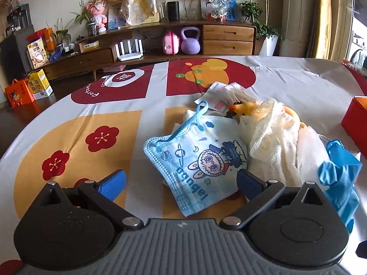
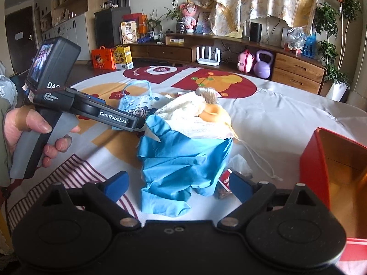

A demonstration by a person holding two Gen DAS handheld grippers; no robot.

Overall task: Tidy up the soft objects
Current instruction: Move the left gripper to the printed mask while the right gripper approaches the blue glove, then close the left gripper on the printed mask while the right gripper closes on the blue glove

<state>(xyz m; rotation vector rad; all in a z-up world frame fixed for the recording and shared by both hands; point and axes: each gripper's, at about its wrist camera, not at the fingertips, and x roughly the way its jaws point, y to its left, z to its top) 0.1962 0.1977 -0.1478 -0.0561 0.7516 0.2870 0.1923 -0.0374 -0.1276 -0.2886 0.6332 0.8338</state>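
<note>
A pile of soft things lies on the patterned tablecloth [image 1: 75, 123]. On its left is a blue cartoon face mask [image 1: 201, 158], and my left gripper [image 1: 181, 181] stands open around the mask's near corner, pads apart from it. A cream knitted cloth [image 1: 273, 135] and a yellow toy [image 1: 243, 108] lie behind. In the right wrist view the crumpled blue gloves [image 2: 183, 160] lie between the wide-open fingers of my right gripper [image 2: 179, 183], which do not press them. A hand holds the left gripper [image 2: 143, 126] at the pile's left edge.
An open red box [image 2: 332, 171] stands on the table at the right, close to the right gripper. A white drawstring [image 2: 259, 160] and small packets [image 1: 220, 100] lie around the pile. A wooden sideboard [image 1: 227, 39] with a purple kettlebell stands beyond the table.
</note>
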